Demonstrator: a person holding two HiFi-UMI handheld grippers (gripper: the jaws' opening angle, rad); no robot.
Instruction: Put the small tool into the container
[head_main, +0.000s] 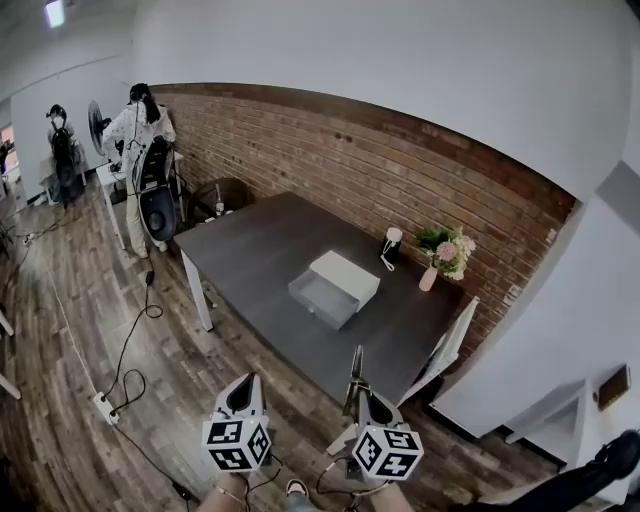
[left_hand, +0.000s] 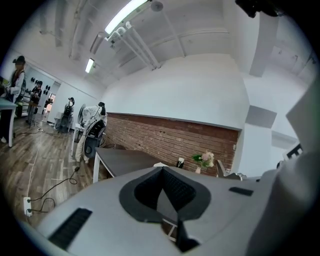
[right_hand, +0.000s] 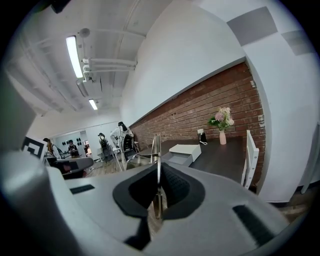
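The container (head_main: 335, 288) is a white box with its grey drawer pulled open; it stands on the dark table (head_main: 250, 250), well ahead of both grippers. My right gripper (head_main: 358, 390) is shut on the small tool (head_main: 355, 366), a thin metal strip that sticks up past the jaws. In the right gripper view the tool (right_hand: 156, 150) rises from between the closed pads, with the container (right_hand: 185, 150) beyond it. My left gripper (head_main: 243, 388) hovers beside the right one over the wooden floor, short of the table. Its jaws meet at the tip (left_hand: 162, 169) with nothing held.
A vase of flowers (head_main: 445, 255) and a dark cup (head_main: 391, 246) stand on the table by the brick wall. A white chair (head_main: 445, 350) sits at the table's right end. Cables and a power strip (head_main: 105, 405) lie on the floor. People (head_main: 140, 130) stand far left.
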